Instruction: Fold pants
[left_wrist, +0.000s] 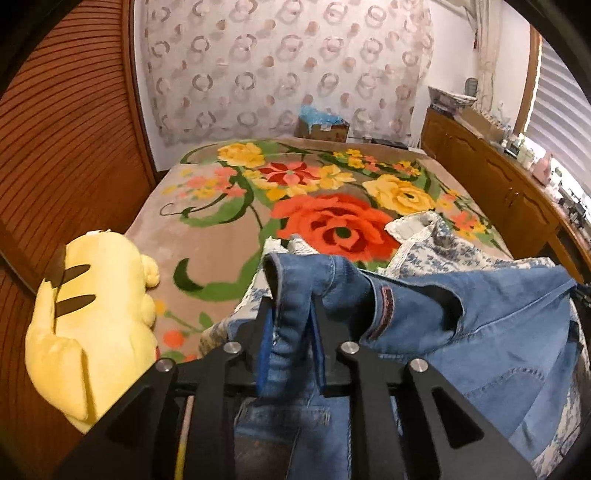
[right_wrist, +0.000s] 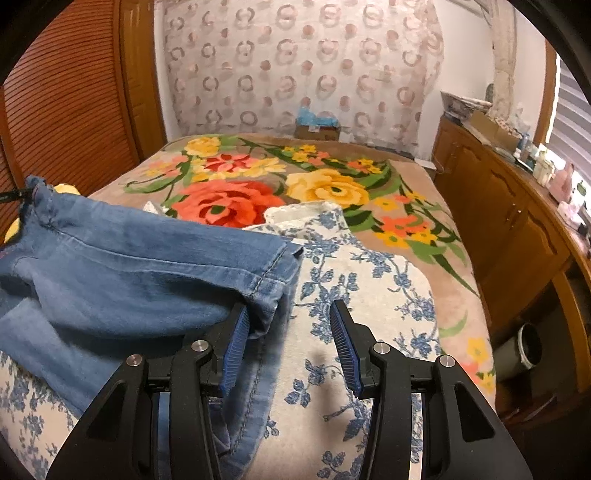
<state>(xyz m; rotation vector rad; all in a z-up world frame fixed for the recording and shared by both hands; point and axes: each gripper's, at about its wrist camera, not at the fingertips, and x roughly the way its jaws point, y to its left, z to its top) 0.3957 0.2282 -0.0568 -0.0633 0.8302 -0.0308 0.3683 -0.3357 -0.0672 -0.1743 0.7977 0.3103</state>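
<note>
Left gripper (left_wrist: 291, 325) clamped on blue jeans (left_wrist: 480, 325) bunched between its pads, right gripper (right_wrist: 288, 332) agape, hem against its left pad.

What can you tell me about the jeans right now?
The jeans are faded blue denim with stitched seams and a hemmed edge, lying rumpled and partly doubled over on the blue-flowered cloth. The left gripper pinches a bunched fold of them and holds it raised. The right gripper stands open at the hem, its left finger against the denim.
</note>
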